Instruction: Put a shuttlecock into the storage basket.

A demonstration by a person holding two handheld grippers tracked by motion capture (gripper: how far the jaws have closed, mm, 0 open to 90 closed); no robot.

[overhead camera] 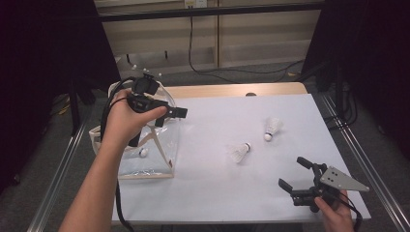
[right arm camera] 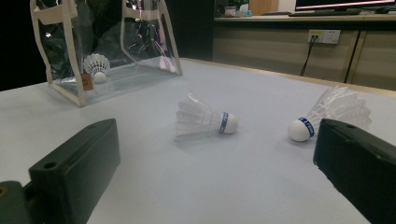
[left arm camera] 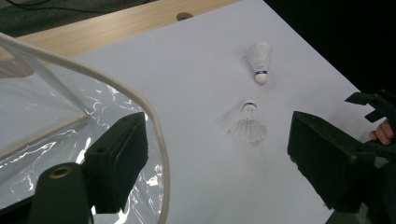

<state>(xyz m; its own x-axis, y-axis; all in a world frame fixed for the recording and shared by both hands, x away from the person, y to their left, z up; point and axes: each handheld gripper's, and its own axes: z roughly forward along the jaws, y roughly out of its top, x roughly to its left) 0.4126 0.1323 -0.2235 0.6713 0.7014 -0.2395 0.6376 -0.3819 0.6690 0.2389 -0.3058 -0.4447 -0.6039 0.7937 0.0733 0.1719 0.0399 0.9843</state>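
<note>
Nearest the person, at the counter's [overhead camera: 212, 203] front right corner, the right tool [overhead camera: 293, 172] sits low in the hand with its jaws spread and nothing between them, aimed across the white surface at the loose shuttlecocks; likely parked there, ready for a pickup. Bare white surface lies between it and the nearer shuttlecock [overhead camera: 240, 152], which lies on its side mid-counter, cork toward the far right, with free room on every side for a low approach. Farther out, the second shuttlecock [overhead camera: 272, 128] lies well apart from the first, near the right edge but not at it. Left side: a clear bag [overhead camera: 153, 155] with cream trim stands open at the counter's left edge, one shuttlecock in bag [right arm camera: 95, 66] resting on its floor. Over the bag's rim hangs the left tool [overhead camera: 176, 112], jaws apart and empty, pointing right toward the loose pair; seemingly clear of a drop. Beyond, a bare wooden strip marks the counter's far edge.
</note>
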